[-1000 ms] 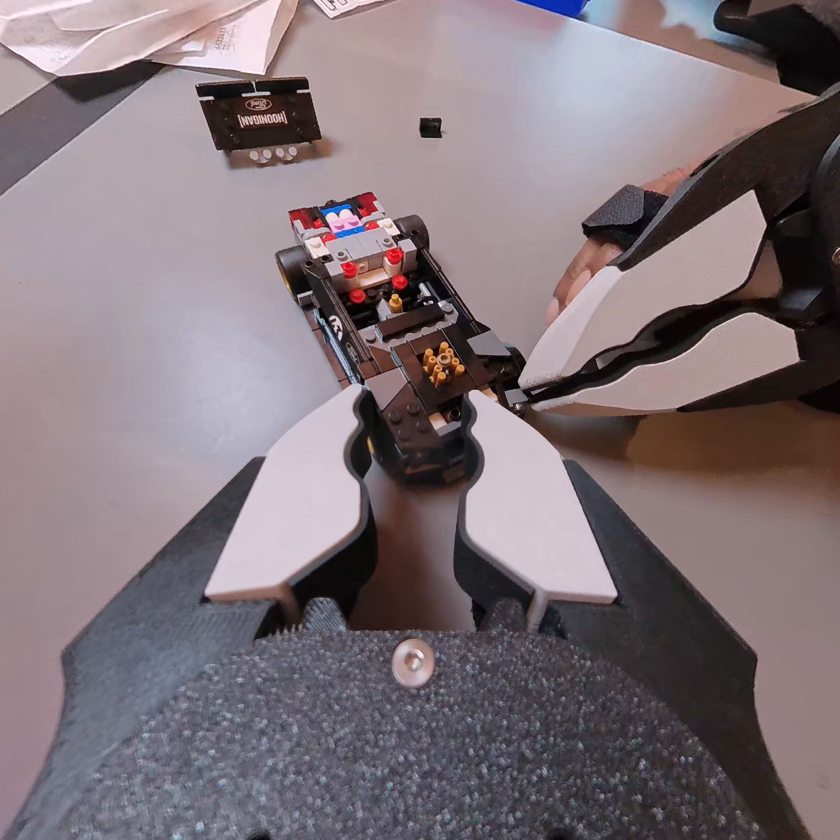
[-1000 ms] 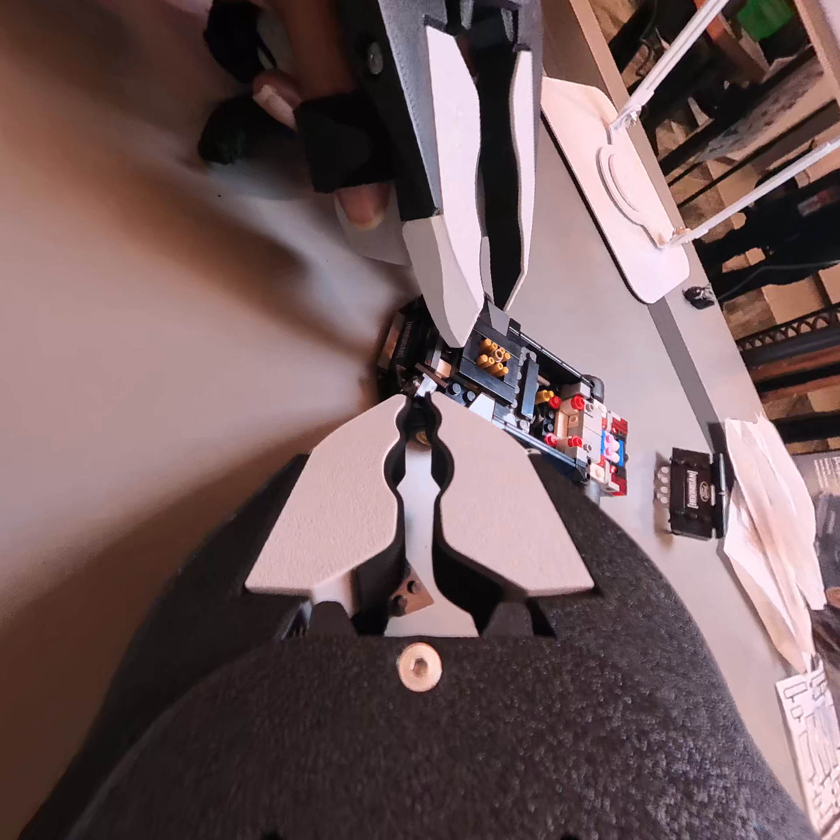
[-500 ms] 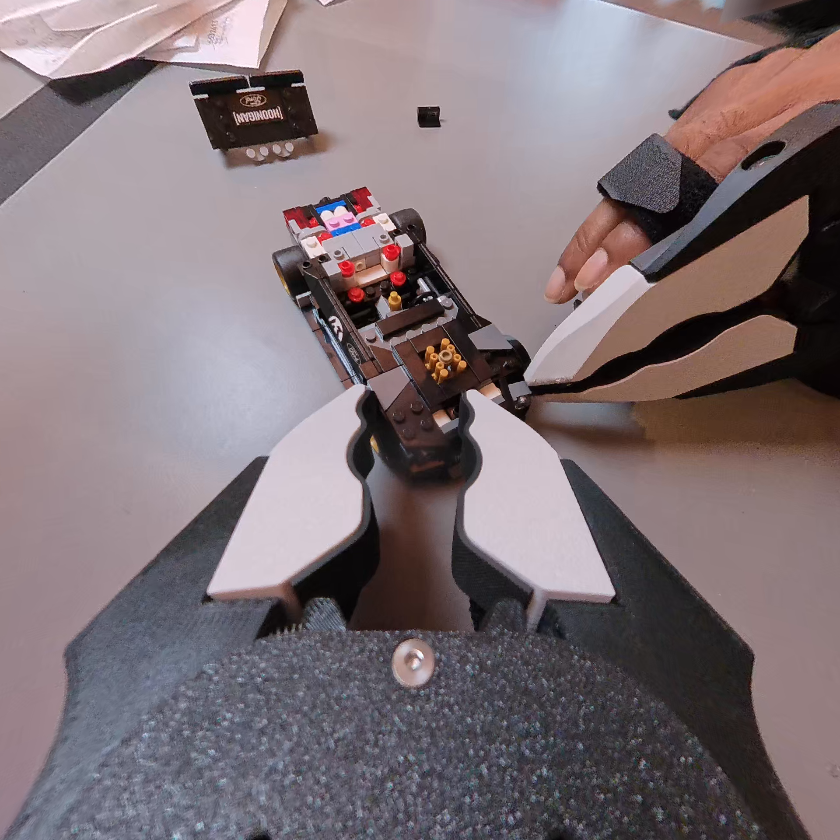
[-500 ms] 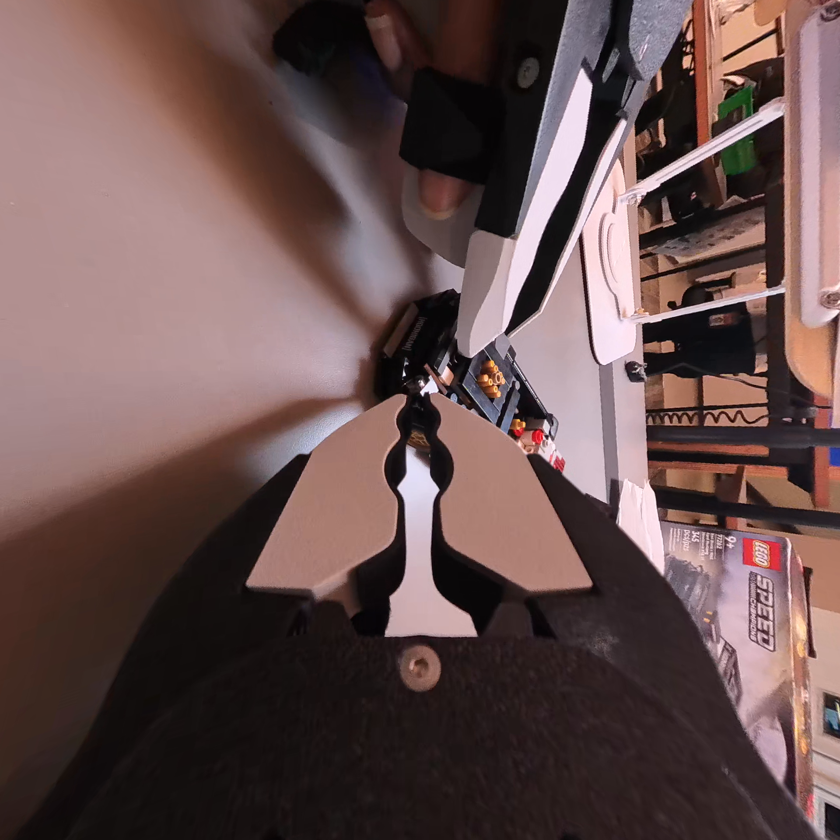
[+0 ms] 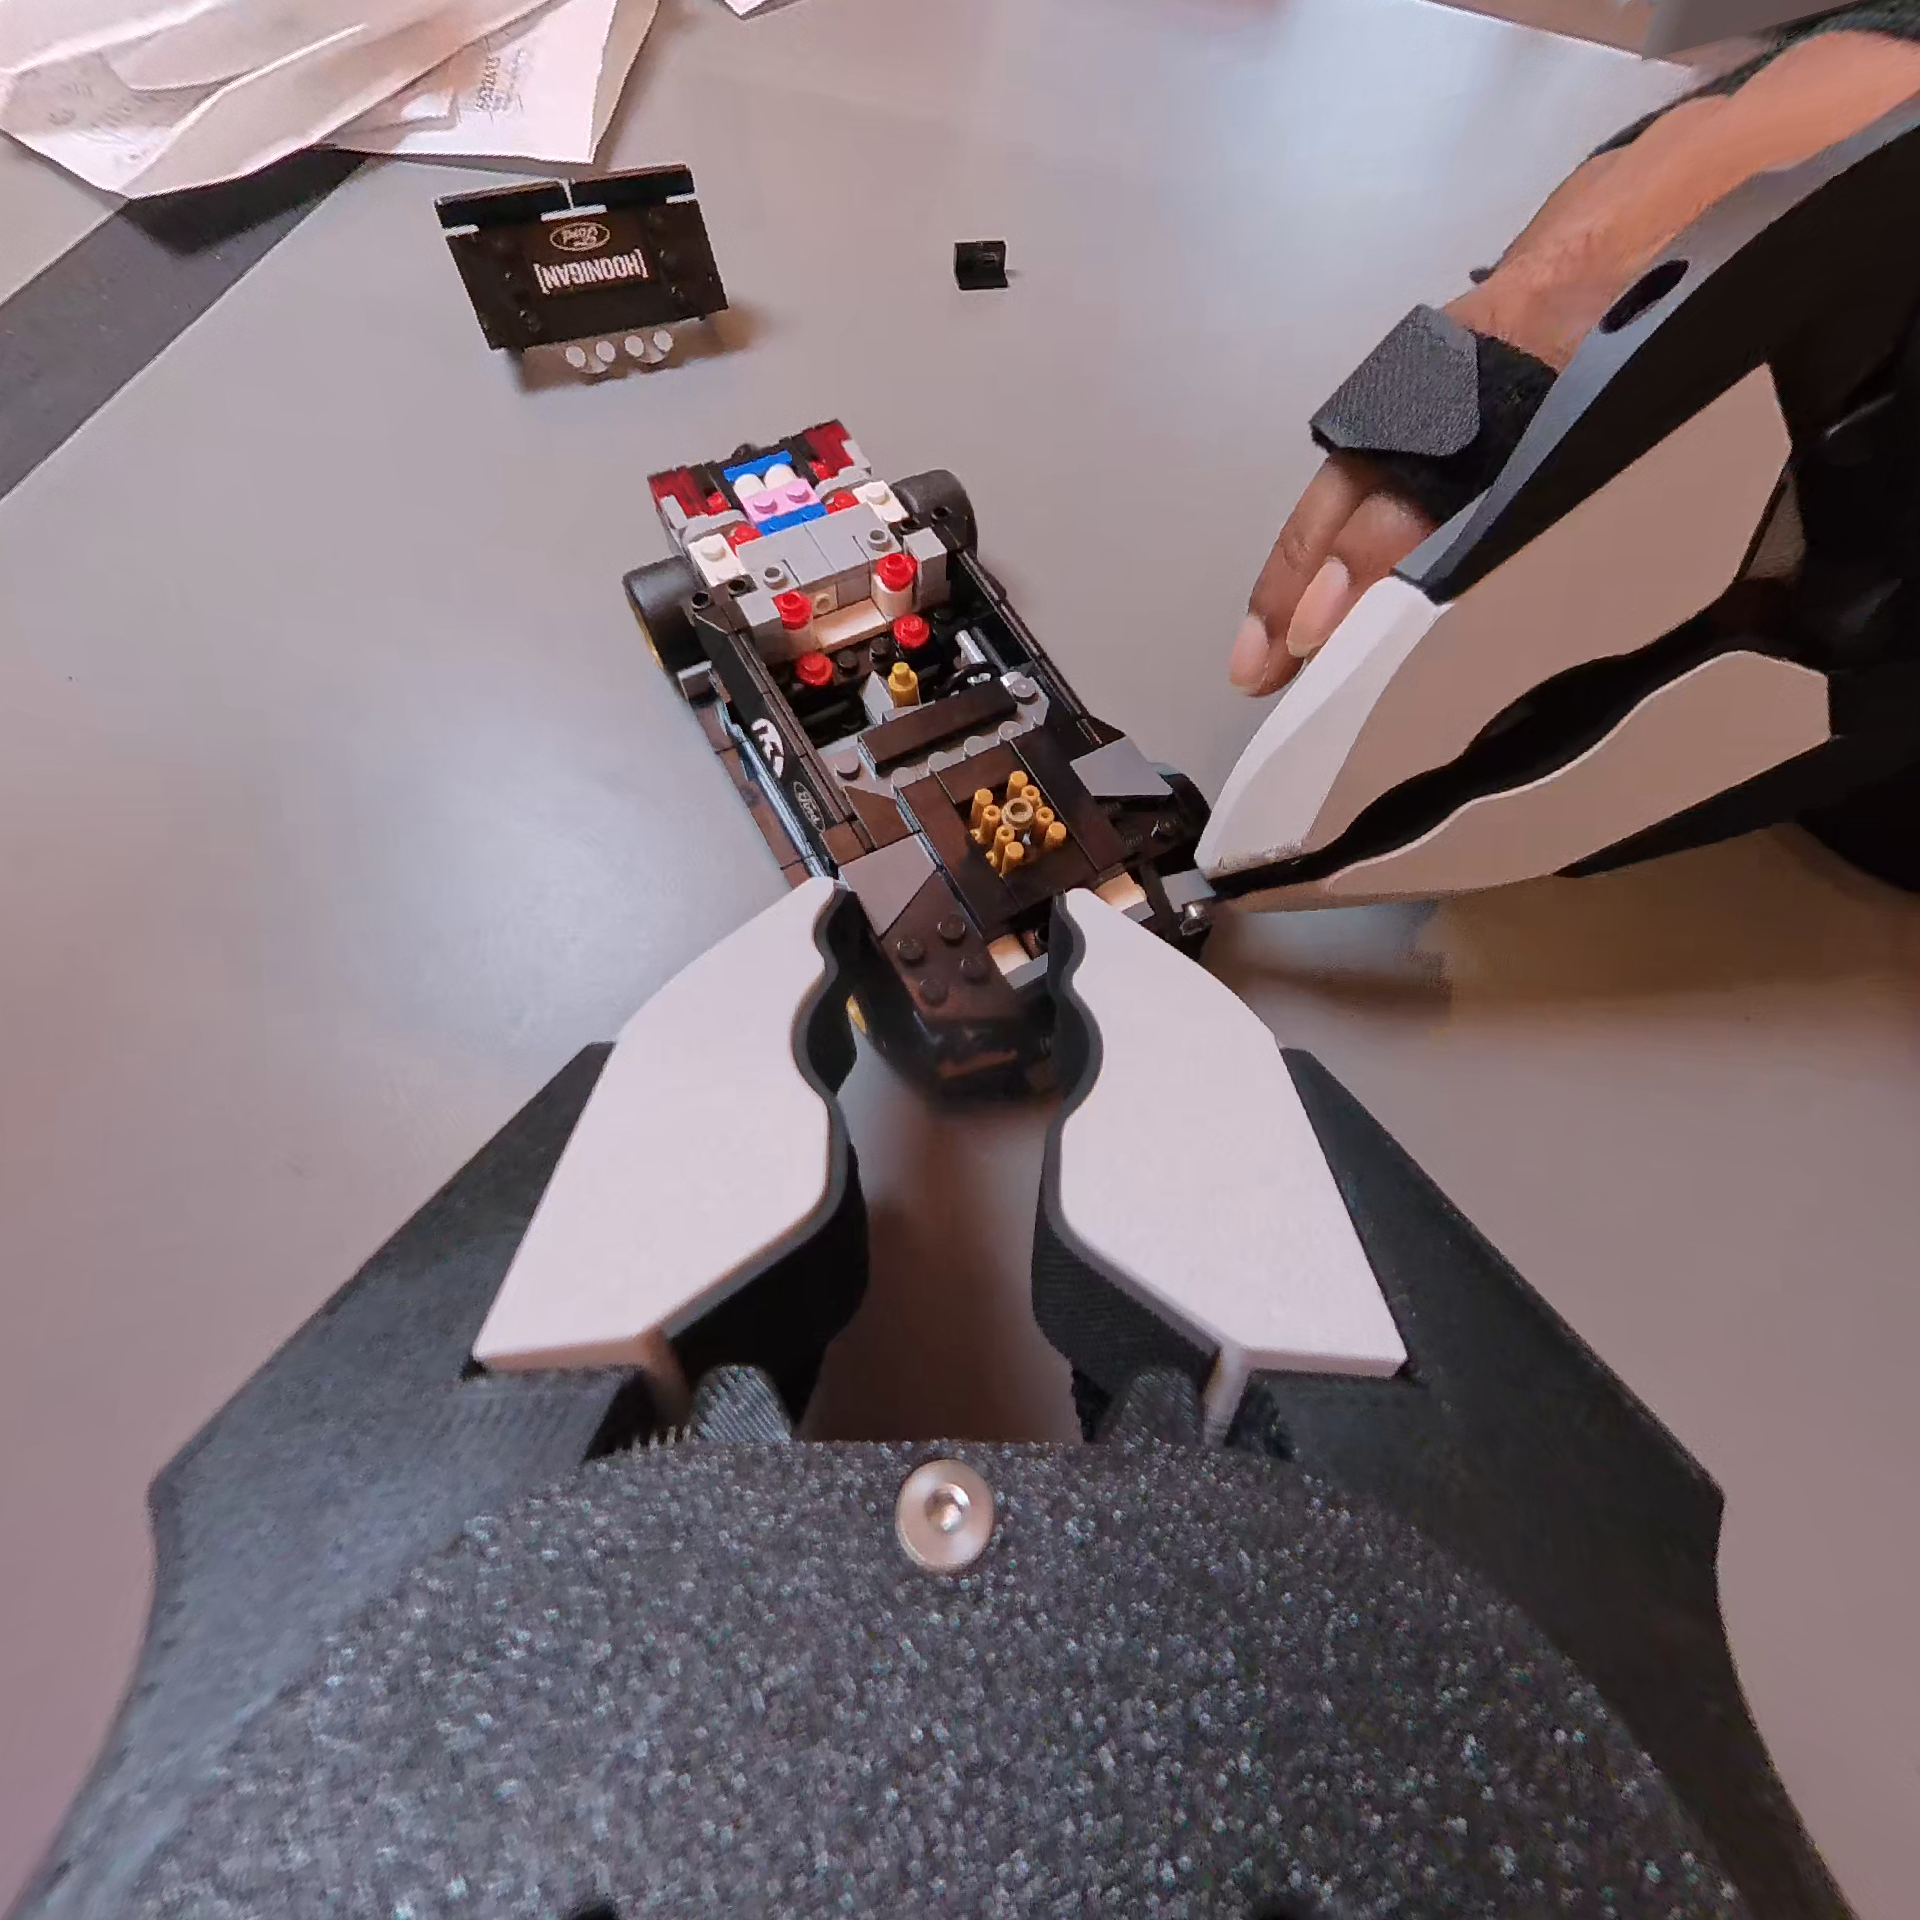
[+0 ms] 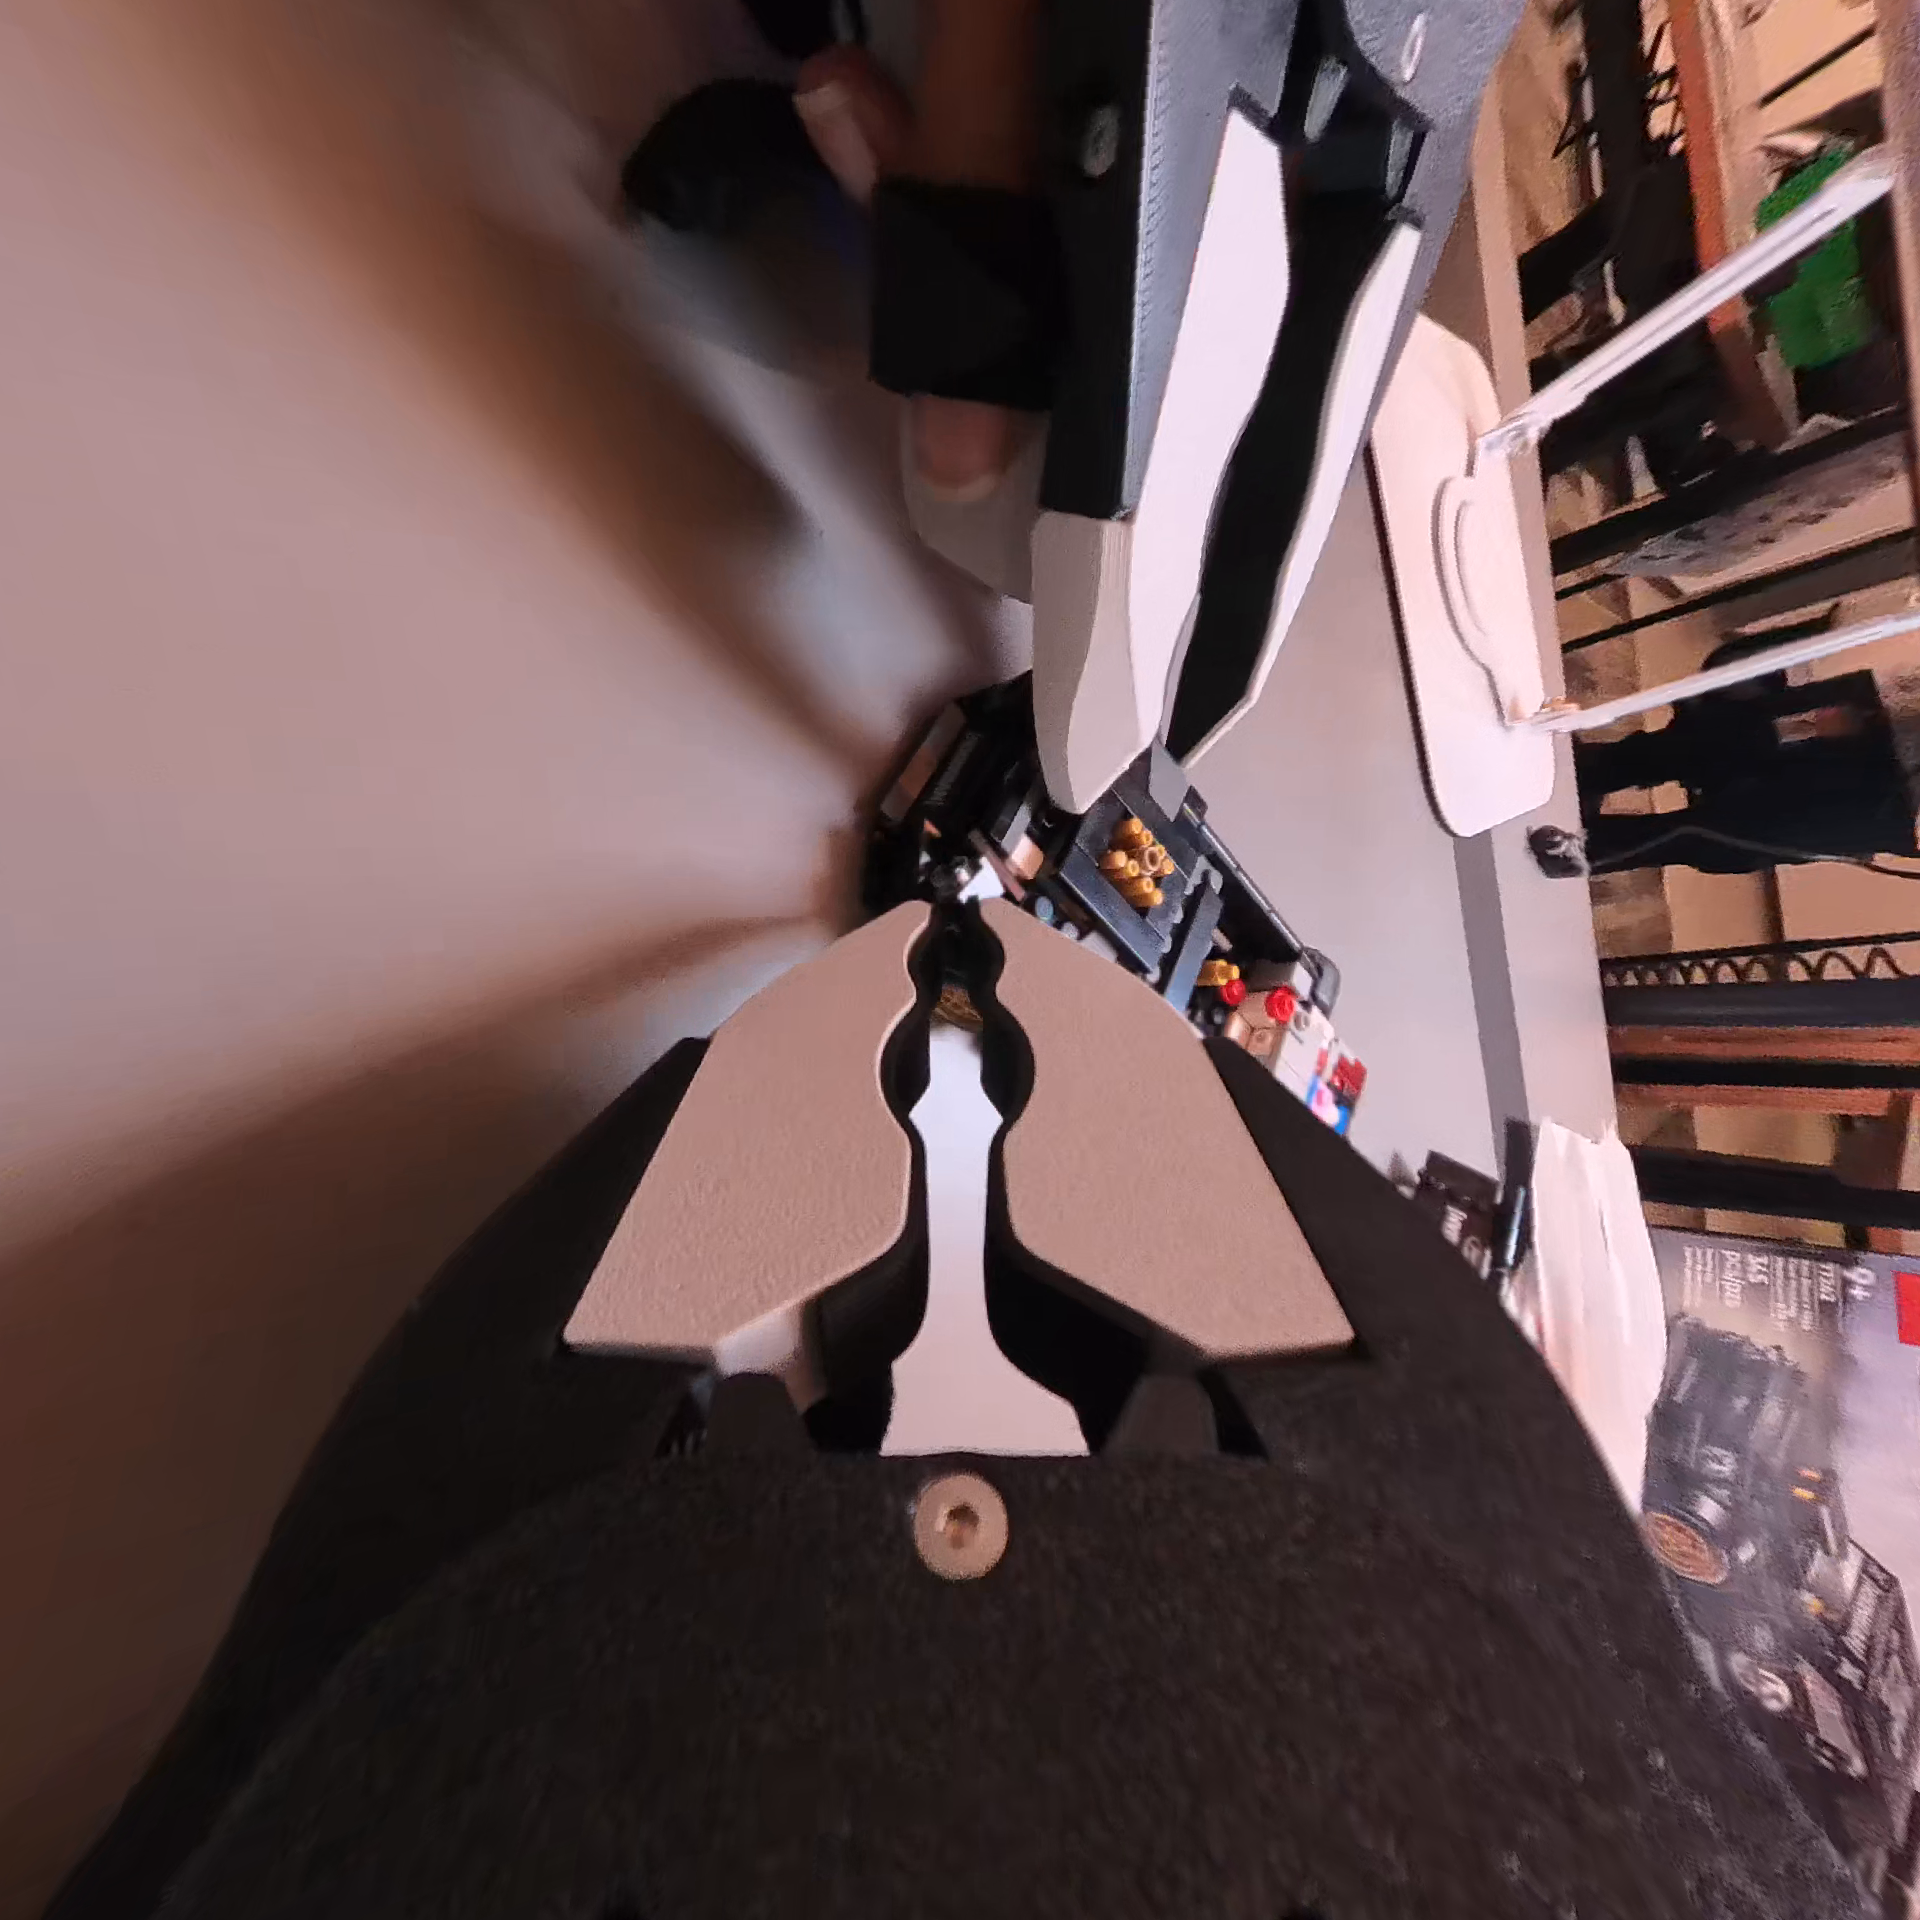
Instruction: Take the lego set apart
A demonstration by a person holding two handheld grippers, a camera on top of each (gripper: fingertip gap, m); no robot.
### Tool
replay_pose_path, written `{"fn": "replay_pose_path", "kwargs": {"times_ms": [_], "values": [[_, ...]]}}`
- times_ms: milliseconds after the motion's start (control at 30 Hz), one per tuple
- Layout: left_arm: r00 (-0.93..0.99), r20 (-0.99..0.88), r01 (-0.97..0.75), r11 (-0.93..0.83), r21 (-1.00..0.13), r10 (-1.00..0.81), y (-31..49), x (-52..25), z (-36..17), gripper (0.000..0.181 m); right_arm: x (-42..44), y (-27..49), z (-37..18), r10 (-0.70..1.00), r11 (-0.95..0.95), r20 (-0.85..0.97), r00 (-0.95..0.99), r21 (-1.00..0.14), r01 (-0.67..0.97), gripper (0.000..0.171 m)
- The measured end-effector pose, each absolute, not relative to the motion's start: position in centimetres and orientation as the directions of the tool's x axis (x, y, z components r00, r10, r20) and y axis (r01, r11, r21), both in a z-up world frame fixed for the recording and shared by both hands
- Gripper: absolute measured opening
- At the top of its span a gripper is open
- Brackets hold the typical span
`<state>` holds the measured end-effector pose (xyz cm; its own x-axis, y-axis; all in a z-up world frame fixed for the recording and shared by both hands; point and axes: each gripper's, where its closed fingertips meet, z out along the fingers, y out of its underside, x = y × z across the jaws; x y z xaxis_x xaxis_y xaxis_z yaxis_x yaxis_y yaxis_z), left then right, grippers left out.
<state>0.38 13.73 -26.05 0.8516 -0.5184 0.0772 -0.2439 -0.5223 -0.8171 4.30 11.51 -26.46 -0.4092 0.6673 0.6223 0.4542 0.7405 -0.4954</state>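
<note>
Both tongs are engaged: with your left tongs [image 5: 940,925] clamping the lego car's [image 5: 883,717] nose on the tabletop [image 5: 312,831], keep your right tongs [image 5: 1210,883] pinching the small corner piece [image 5: 1179,896] and pull straight outward.

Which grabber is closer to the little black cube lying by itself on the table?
Right, I think. The right gripper pinches the lego car at its near corner on the cube's side. The left gripper clamps the car's near end, slightly farther from the small black cube.
</note>
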Motion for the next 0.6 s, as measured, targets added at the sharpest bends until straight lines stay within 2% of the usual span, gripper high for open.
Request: {"fn": "replay_pose_path", "kwargs": {"times_ms": [267, 600], "values": [[0.852, 0.066, -0.253, -0.519, -0.817, -0.520, 13.76, 0.41, -26.06, 0.035, 4.32, 11.56, -26.42, 0.693, 0.719, 0.601, -0.399, -0.536, 0.442, 0.004], [0.850, 0.075, -0.251, -0.527, -0.812, -0.521, 13.62, 0.46, -26.06, 0.035, 3.89, 11.99, -25.89, 0.598, 0.795, 0.668, -0.443, -0.425, 0.433, 0.000]]}}
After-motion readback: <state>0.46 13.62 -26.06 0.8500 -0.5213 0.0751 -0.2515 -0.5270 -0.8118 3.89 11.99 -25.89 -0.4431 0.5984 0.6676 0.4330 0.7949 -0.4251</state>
